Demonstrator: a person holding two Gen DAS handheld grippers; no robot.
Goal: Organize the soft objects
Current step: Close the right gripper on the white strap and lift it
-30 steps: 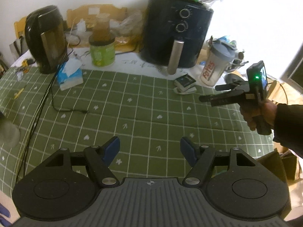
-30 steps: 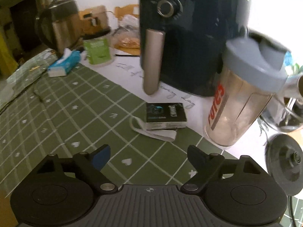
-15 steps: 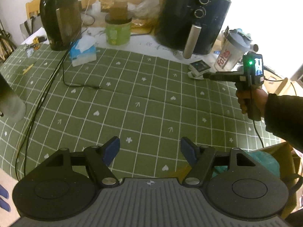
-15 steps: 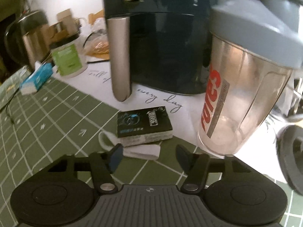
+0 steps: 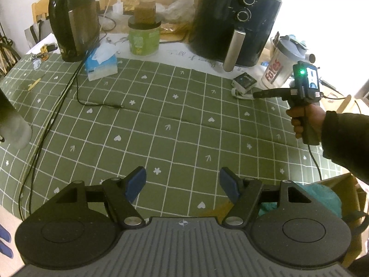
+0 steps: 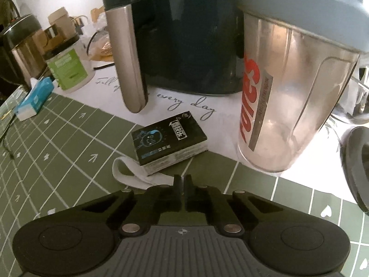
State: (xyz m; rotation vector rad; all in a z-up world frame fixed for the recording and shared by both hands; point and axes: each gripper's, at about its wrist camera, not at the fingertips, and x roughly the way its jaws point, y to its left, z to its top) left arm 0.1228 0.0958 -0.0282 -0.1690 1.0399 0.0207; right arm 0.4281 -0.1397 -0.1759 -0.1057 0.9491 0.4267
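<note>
A white soft strap [image 6: 136, 177] lies on the green checked tablecloth [image 6: 57, 143], partly under a small black box [image 6: 168, 143]. My right gripper [image 6: 184, 180] is shut, its tips at the strap's right end; whether it pinches the strap is hidden by the fingers. In the left wrist view the right gripper [image 5: 257, 94] points at the strap [image 5: 239, 94] and the box [image 5: 244, 82]. My left gripper [image 5: 183, 181] is open and empty over the near table edge. A blue tissue pack [image 5: 101, 65] lies far left.
A dark air fryer [image 5: 235, 20] and a clear shaker cup [image 6: 290, 97] stand right behind the box. A black kettle [image 5: 73, 20], a green jar [image 5: 144, 37] and a black cable [image 5: 57, 106] are at the left. A box with teal cloth [image 5: 322, 196] sits beyond the near right edge.
My right gripper moved forward and down to the strap and closed from open to shut. My left gripper drew back and rose a little, still open.
</note>
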